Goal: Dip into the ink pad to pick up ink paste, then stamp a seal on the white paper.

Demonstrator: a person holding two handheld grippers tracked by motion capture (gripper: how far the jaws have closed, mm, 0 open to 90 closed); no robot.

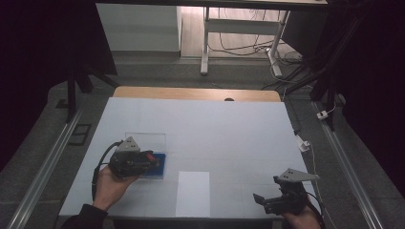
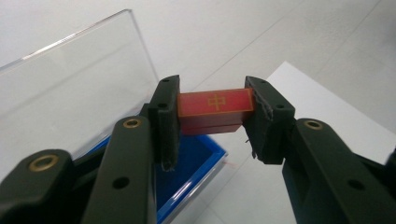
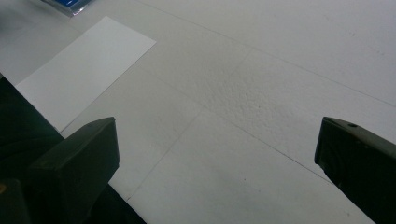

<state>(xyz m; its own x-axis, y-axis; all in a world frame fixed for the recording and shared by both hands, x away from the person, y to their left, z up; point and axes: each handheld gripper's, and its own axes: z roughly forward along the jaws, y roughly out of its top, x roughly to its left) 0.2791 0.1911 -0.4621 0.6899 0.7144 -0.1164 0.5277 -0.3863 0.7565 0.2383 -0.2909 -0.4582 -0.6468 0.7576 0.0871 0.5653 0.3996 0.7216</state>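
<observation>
**Gripping a red block above a blue-lined case**

Clamping a small red block [image 2: 215,108] endwise between the two black jaws of the left gripper [image 2: 212,122], one jaw pressed on each short end. Running crosswise from jaw to jaw, the long axis of that block lies level and square to the jaws' own length. Facing up and toward the camera: a broad red face with a thin gold border and a gold character at its middle. Held clear of the table, just above and past the near edge of a shallow case with a blue lining [image 2: 194,175]. Standing open behind it, a clear lid [image 2: 70,88], tilted up and back.

Seen from the high view: left gripper [image 1: 152,160] over the blue case [image 1: 160,168] at the left-centre of the white table cover [image 1: 229,129], held by the left hand [image 1: 111,187], jaws aimed to the right. Lying flat just right of the case, a white sheet of paper [image 1: 193,193], long axis running from near edge to far.

Resting near the front right corner, the right gripper [image 1: 263,200], jaws spread wide apart with nothing between them, bare cover beneath [image 3: 243,140]. Well apart from the case and block.
</observation>
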